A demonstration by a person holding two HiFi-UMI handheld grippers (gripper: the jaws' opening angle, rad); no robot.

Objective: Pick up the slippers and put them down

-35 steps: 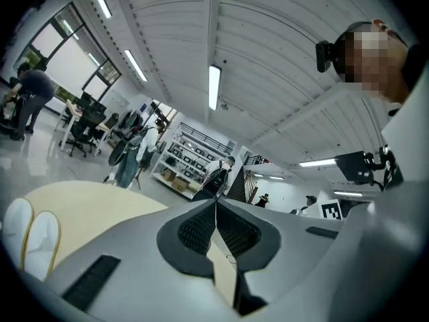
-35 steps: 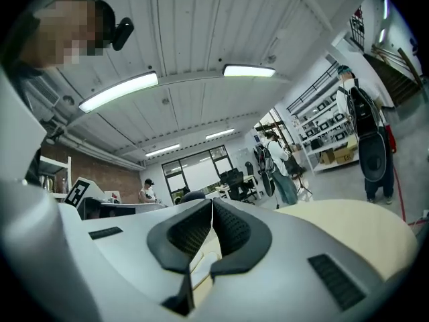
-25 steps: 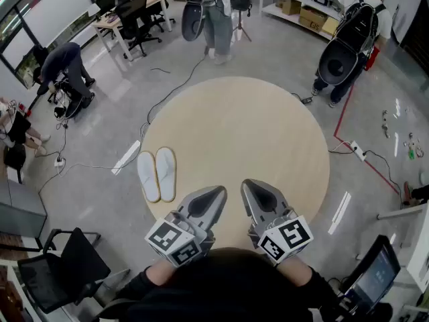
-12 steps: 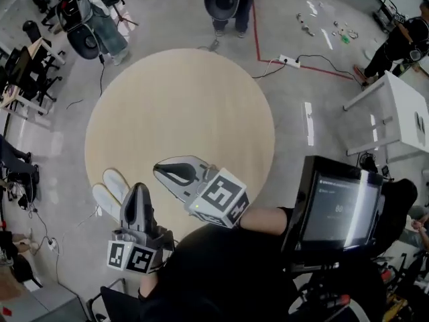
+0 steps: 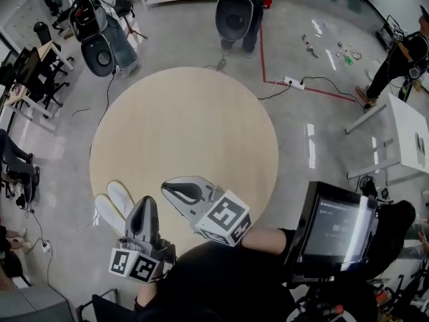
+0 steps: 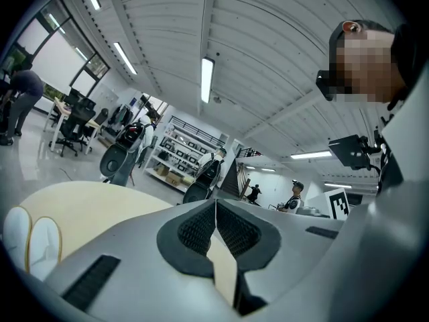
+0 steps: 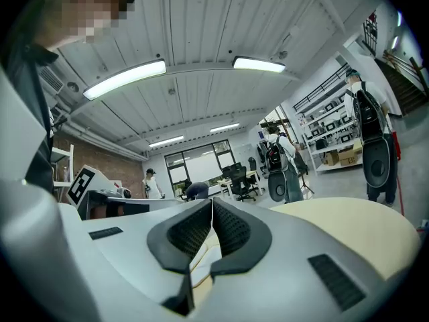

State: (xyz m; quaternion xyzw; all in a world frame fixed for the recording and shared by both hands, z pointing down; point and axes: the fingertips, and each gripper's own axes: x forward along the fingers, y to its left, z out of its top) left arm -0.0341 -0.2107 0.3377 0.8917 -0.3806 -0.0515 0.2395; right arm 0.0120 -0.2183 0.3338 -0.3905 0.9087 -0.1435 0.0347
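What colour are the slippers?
The slippers are white, seen best in the head view.

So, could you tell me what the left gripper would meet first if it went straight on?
Likely nothing nearby: the left gripper points level across the table, and the slippers lie off to its left.

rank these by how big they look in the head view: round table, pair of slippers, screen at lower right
1. round table, by far
2. screen, though it sits nearer the camera, so true size is unsure
3. pair of slippers
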